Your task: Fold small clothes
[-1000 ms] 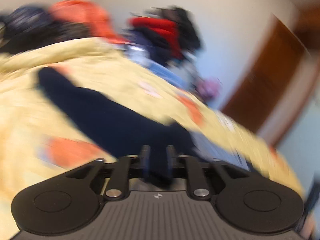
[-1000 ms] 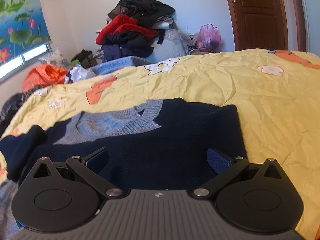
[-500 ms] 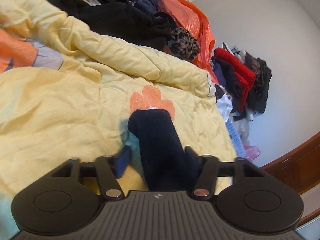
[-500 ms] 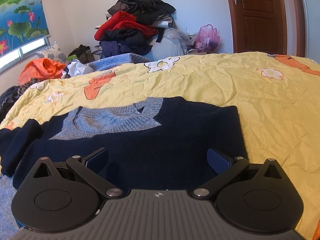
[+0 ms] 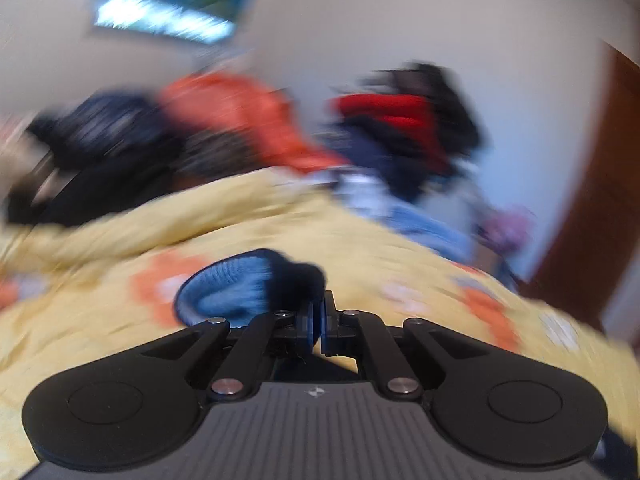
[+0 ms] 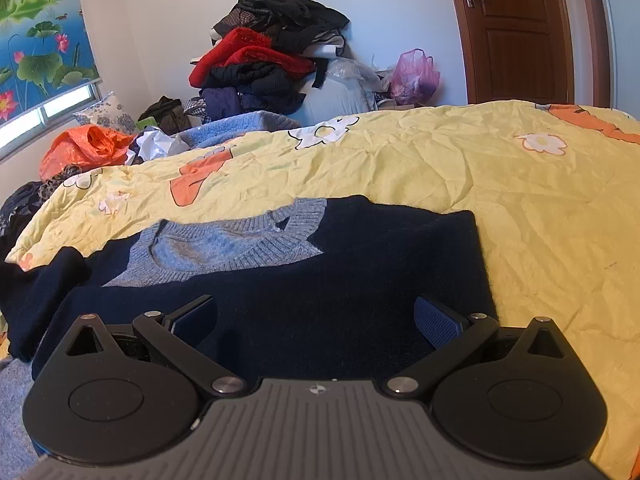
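Left gripper pinched on fabric, right gripper spread wide.

My left gripper (image 5: 318, 322) has its blue pads drawn nearly together, clamping the sleeve cuff (image 5: 240, 286) between them; the view is blurred. My right gripper (image 6: 316, 316) sits level and low with its jaws fully apart, blue pads (image 6: 438, 322) angled outward, nothing gripped, poised just above the dark cloth.

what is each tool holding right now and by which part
The left tool is shut on the navy sweater's sleeve, near its cuff end. The right tool is open over the sweater body, holding nothing.
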A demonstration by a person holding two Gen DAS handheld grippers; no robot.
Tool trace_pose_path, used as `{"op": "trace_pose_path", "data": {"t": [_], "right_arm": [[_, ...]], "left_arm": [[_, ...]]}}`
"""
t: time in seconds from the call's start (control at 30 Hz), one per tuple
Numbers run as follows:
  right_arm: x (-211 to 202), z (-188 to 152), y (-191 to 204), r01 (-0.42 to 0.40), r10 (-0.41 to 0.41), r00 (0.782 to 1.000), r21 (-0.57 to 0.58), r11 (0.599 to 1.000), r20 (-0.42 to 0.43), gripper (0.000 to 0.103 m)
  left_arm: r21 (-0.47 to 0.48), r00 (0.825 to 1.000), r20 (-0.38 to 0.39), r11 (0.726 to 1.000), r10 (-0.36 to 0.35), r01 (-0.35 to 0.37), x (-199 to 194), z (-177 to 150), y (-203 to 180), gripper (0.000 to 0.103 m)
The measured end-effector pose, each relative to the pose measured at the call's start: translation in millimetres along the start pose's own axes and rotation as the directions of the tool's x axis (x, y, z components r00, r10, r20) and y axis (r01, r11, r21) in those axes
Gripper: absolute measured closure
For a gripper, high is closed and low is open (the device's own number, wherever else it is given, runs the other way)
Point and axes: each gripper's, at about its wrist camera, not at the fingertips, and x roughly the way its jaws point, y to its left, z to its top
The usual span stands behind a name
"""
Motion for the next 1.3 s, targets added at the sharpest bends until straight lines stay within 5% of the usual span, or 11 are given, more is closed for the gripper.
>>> {"op": "trace_pose_path", "data": {"t": [0.1, 0.23, 0.33, 0.4, 0.47, 0.57, 0.73, 0.87, 1.03, 1.13, 1.3], "right_arm": [[0, 0, -1, -0.004, 0.004, 1.0, 0.006, 1.0, 0.002, 0.0], [-3, 0, -6, -0.026, 0.026, 1.0, 0.04, 0.999, 0.015, 0.0], [-5, -1, -10, -0.045, 0.043, 0.999, 0.064, 0.997, 0.025, 0.0], [-5, -1, -12, -0.054, 0.052, 0.998, 0.075, 0.996, 0.029, 0.0], [-5, -1, -12, -0.056, 0.054, 0.998, 0.078, 0.995, 0.031, 0.0], [-5, -1, -13, -0.056, 0.054, 0.998, 0.078, 0.995, 0.031, 0.0], [-5, -1, -11, -0.049, 0.048, 0.999, 0.067, 0.997, 0.025, 0.0], [-3, 8, 10, 0.019, -0.021, 0.999, -0.041, 0.999, -0.049, 0.0], [-17, 24, 40, -0.275, 0.289, 0.951, 0.128, 0.953, -0.11, 0.007], [8, 21, 62, -0.29, 0.323, 0.911, 0.156, 0.944, -0.258, 0.033], [20, 17, 85, -0.217, 0.23, 0.937, 0.077, 0.973, -0.264, 0.041]], "left_arm": [[0.27, 0.975, -0.112, 0.938, -0.191, 0.215, -26, -40, -99, 0.099], [0.358, 0.879, -0.406, 0.842, -0.249, 0.403, -28, -114, -160, 0.095], [0.379, 0.902, -0.335, 0.838, -0.272, 0.393, -59, -131, -151, 0.082], [0.327, 0.885, -0.33, 0.84, -0.328, 0.433, -78, -126, -134, 0.053], [0.285, 0.905, -0.252, 0.868, -0.342, 0.407, -99, -125, -112, 0.01], [0.212, 0.926, -0.132, 0.902, -0.354, 0.375, -120, -127, -79, 0.007], [-0.054, 0.929, -0.242, 0.96, -0.281, 0.276, -89, -134, -32, 0.005], [-0.164, 0.935, -0.198, 0.95, -0.296, 0.266, -91, -133, -11, 0.003], [-0.176, 0.931, -0.192, 0.944, -0.311, 0.279, -94, -133, -8, 0.0], [-0.188, 0.929, -0.187, 0.94, -0.319, 0.284, -88, -135, -11, 0.0], [-0.213, 0.926, -0.179, 0.932, -0.332, 0.293, -84, -137, -10, 0.0]]}}
